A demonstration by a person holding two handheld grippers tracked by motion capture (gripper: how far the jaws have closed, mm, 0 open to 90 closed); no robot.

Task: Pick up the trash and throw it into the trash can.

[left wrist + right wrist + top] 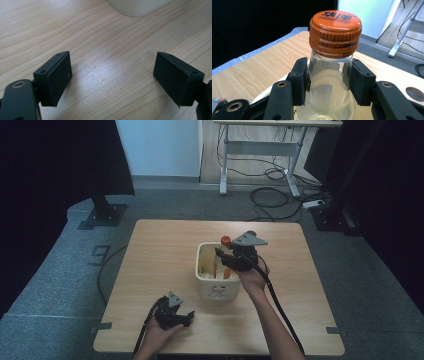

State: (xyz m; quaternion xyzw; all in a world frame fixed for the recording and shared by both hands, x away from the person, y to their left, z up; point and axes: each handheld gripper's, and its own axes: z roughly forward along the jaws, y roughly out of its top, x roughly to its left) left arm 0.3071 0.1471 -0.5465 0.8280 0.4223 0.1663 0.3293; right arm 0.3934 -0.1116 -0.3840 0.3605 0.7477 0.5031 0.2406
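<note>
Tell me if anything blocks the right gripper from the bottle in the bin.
Nothing does. The right gripper already has its jaws closed on the neck of the bottle, just under the orange cap. The bottle stands in the bin.

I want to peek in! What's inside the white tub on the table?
The white tub holds a clear bottle with an orange cap, gripped at its neck by the right gripper. Something pale orange shows near the bottle. The tub's bottom is hidden by its walls and the gripper.
</note>
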